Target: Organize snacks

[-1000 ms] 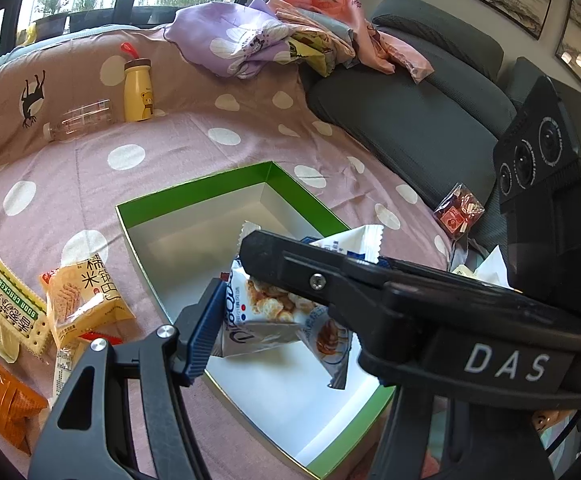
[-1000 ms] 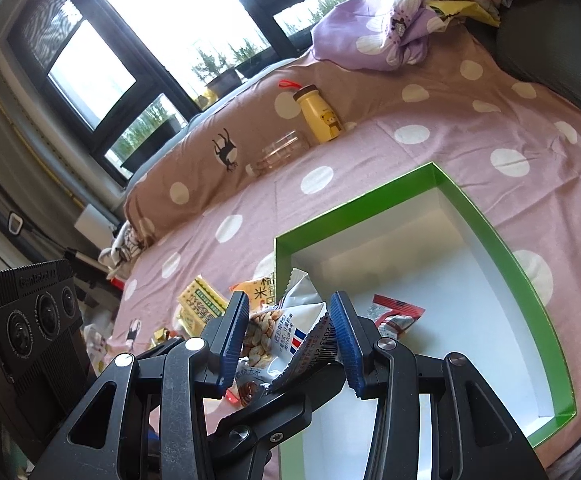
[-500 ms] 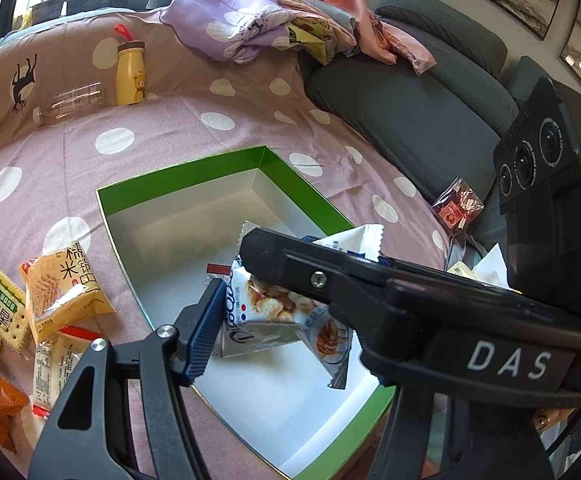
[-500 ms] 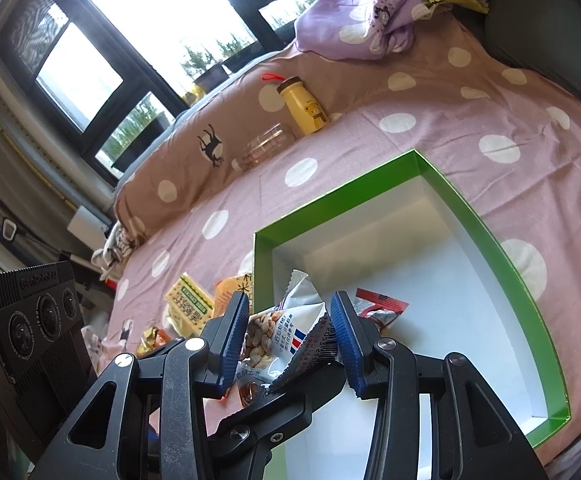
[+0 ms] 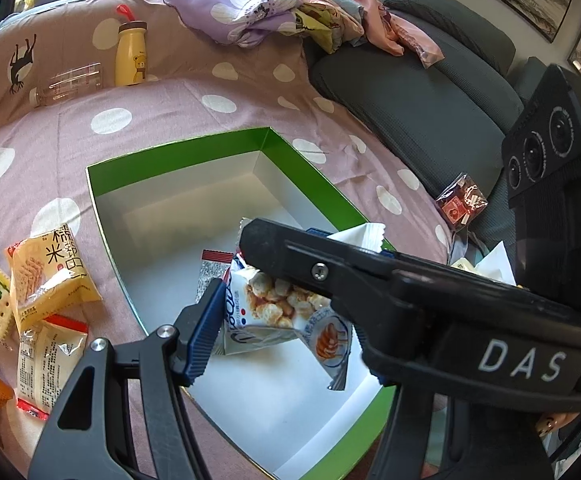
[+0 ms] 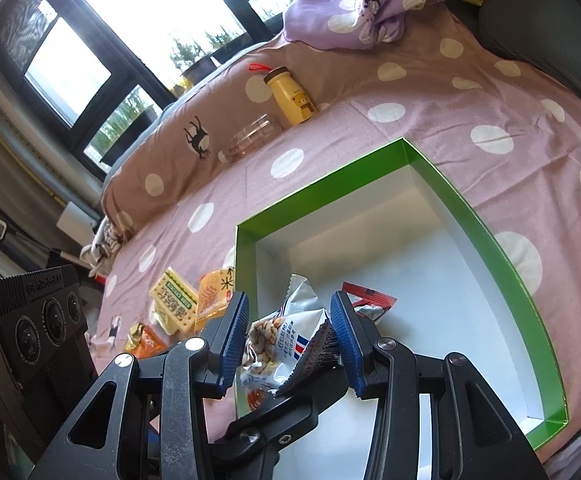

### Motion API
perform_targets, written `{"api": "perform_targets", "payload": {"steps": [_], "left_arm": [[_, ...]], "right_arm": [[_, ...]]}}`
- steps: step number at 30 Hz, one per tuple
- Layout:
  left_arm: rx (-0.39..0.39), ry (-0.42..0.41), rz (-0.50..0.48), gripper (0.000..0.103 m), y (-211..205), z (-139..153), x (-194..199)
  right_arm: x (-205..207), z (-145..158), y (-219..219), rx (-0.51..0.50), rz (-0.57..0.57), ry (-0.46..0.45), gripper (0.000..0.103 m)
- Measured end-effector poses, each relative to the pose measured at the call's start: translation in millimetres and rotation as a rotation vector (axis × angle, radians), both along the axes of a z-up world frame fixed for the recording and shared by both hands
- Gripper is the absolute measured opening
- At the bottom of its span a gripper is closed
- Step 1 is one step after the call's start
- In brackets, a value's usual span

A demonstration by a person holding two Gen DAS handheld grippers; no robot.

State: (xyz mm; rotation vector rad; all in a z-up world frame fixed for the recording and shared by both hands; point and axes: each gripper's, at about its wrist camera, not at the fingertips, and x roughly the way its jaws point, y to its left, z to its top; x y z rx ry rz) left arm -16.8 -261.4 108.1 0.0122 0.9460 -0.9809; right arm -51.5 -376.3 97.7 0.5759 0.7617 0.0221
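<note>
A white and blue snack packet hangs over the green-rimmed white box. My left gripper and my right gripper both press on it, one crossing the other. A small red and grey packet lies on the box floor behind it. Several loose snack packets lie on the pink dotted bedspread left of the box.
A yellow bottle and a clear bottle lie at the back. A heap of clothes sits on the grey sofa. A red packet lies at the sofa's edge.
Both grippers have carried the white and blue packet farther over the box. The red and grey packet on the box floor has come into the left wrist view.
</note>
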Motion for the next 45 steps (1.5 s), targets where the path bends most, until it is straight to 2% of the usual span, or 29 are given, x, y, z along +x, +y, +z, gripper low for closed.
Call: {"api": "perform_targets", "payload": {"steps": [11,45], "left_arm": [[0.006,0.039,0.009,0.061,-0.8,-6.7,4.7],[0.045,0.049,-0.007,0.062,-5.3,-13.8,5.7]], "right_arm": [[3.6,-4.6,1.3,-0.013,0.006,0.028,0.046],[6.4,-15.9,-16.0,0.025,-0.078,0.102,0.046]]}}
